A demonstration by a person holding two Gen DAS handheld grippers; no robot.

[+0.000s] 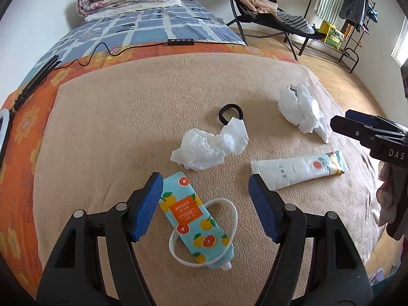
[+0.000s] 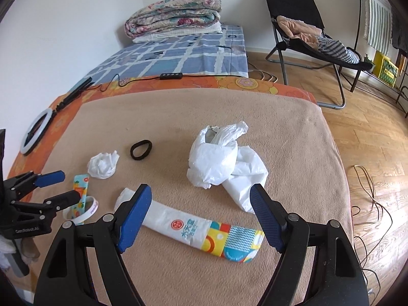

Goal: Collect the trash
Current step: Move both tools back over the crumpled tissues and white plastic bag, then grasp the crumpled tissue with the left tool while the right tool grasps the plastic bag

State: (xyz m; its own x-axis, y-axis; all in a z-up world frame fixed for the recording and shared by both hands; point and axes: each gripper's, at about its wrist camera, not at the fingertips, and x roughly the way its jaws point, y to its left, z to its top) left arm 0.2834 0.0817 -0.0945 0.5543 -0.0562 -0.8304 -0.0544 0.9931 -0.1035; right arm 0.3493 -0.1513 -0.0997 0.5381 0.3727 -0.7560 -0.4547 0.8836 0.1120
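Tan blanket [image 1: 102,132] | left gripper [image 1: 205,207] released above citrus pouch [image 1: 196,219] | right gripper [image 2: 200,216] released above white wrapper [image 2: 204,232]

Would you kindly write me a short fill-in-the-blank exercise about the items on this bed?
1. The fruit-print tube lies across a white ____.
2. The hair tie is coloured ____.
3. The left gripper has nothing between its jaws; they stand ____.
4. The folded quilt sits at the bed's ____ end.

Missing words: ring; black; open; far

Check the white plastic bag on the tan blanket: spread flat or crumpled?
Crumpled. The white plastic bag sits bunched in a lump with folds and a loose tail on the tan blanket, mouth partly gaping at its top.
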